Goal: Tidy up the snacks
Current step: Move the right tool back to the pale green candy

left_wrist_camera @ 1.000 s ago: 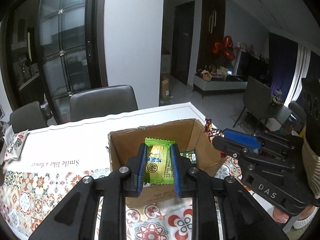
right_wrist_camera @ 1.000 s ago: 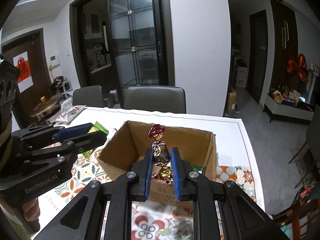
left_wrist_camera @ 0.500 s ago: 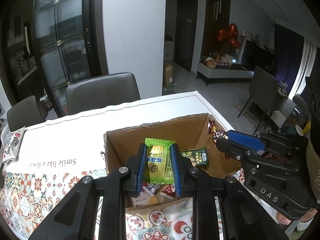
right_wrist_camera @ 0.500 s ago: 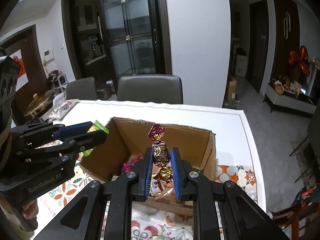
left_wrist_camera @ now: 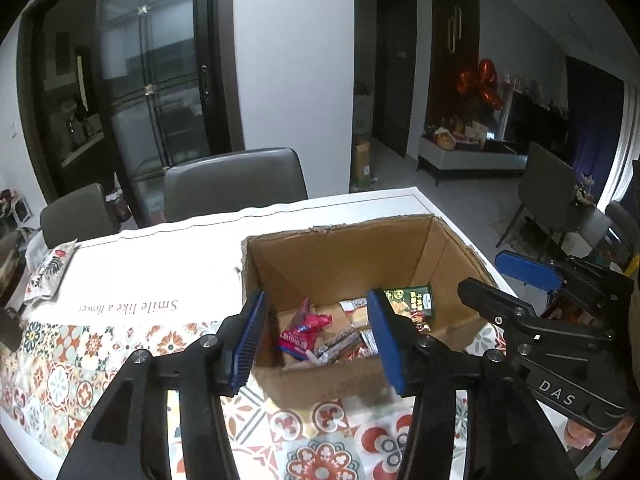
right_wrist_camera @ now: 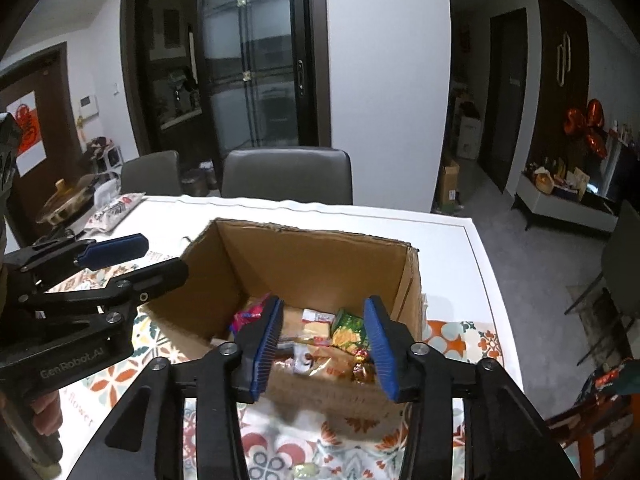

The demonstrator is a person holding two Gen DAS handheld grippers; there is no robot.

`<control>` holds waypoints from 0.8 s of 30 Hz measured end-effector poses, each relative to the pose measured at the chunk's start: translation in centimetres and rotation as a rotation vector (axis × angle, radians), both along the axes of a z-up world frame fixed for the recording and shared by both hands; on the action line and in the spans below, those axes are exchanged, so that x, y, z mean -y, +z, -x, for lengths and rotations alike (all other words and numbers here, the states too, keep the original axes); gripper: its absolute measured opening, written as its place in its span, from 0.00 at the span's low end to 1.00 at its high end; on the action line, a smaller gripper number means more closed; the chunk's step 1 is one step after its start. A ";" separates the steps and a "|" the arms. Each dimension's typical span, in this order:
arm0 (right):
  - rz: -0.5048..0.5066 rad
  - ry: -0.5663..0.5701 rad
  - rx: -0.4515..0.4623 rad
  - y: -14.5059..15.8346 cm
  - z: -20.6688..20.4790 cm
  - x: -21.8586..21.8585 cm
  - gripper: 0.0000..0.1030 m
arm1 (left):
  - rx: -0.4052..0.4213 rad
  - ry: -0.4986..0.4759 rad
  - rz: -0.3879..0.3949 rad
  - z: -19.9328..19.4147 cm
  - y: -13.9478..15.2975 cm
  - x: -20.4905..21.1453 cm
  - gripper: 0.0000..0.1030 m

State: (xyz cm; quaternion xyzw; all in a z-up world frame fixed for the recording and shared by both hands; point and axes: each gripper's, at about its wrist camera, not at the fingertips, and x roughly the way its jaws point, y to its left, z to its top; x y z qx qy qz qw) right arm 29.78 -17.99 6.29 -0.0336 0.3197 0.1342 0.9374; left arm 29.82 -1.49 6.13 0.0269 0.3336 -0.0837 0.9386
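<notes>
An open cardboard box (left_wrist_camera: 344,248) (right_wrist_camera: 304,256) stands on the patterned tablecloth and holds several snacks: a red packet (left_wrist_camera: 304,330), a dark green packet (left_wrist_camera: 412,300), a green and yellow packet (right_wrist_camera: 348,330) and a gold-wrapped candy (right_wrist_camera: 360,364). My left gripper (left_wrist_camera: 316,344) is open and empty over the box's near edge; it also shows in the right wrist view (right_wrist_camera: 132,264). My right gripper (right_wrist_camera: 324,344) is open and empty over the box's near right side; it also shows in the left wrist view (left_wrist_camera: 504,284).
The white table (left_wrist_camera: 168,248) carries a snack bag (left_wrist_camera: 50,270) at the far left. Grey chairs (left_wrist_camera: 236,184) stand behind it. A colourful packet (right_wrist_camera: 608,378) lies off the table's right edge.
Both grippers opened. The green and yellow packet left my left gripper and the twisted candy left my right gripper; both now lie in the box.
</notes>
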 end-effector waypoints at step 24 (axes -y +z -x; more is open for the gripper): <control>-0.009 0.062 -0.092 -6.2 6.5 0.0 0.47 | -0.047 0.033 -0.018 7.0 -5.2 -0.2 0.58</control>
